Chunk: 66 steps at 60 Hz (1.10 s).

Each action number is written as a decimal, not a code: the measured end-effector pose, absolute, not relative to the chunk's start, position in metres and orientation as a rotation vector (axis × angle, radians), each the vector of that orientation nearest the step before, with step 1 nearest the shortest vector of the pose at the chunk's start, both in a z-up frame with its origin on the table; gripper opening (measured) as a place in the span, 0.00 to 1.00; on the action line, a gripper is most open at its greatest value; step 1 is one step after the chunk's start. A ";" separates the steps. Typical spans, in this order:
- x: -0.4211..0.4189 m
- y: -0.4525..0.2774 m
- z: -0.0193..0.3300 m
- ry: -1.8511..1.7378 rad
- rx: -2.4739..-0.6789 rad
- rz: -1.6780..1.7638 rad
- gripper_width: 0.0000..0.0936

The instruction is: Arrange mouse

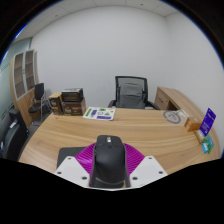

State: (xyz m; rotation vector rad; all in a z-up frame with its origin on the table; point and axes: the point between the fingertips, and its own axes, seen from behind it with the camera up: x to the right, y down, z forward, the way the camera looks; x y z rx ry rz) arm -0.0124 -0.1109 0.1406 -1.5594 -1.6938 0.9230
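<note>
The gripper [108, 172] has its fingers spread about as wide as the mouse [108, 160], which sits between them with the purple pads [80, 158] close against both sides; whether they actually press on it cannot be told. The mouse is black and lies at the near edge of the desk [90, 135]. Across the desk from the mouse stands a chair [131, 93], with a booklet [99, 113] lying on the desktop in between.

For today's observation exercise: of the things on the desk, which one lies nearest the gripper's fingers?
The black mouse, lying between the fingers of the hand-held gripper. The booklet and the purple box sit well beyond them on the desk.
</note>
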 end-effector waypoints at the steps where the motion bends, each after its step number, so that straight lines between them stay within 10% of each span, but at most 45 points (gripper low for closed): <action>1: -0.014 -0.121 0.136 -1.705 -1.549 0.921 0.42; 43: -0.001 -0.209 -0.007 -1.861 -1.588 0.808 0.44; 50: 0.003 -0.212 -0.007 -1.885 -1.591 0.811 0.58; 54: 0.007 -0.217 -0.003 -1.908 -1.595 0.831 0.94; 66: 0.023 -0.205 0.048 -1.864 -1.574 0.875 0.91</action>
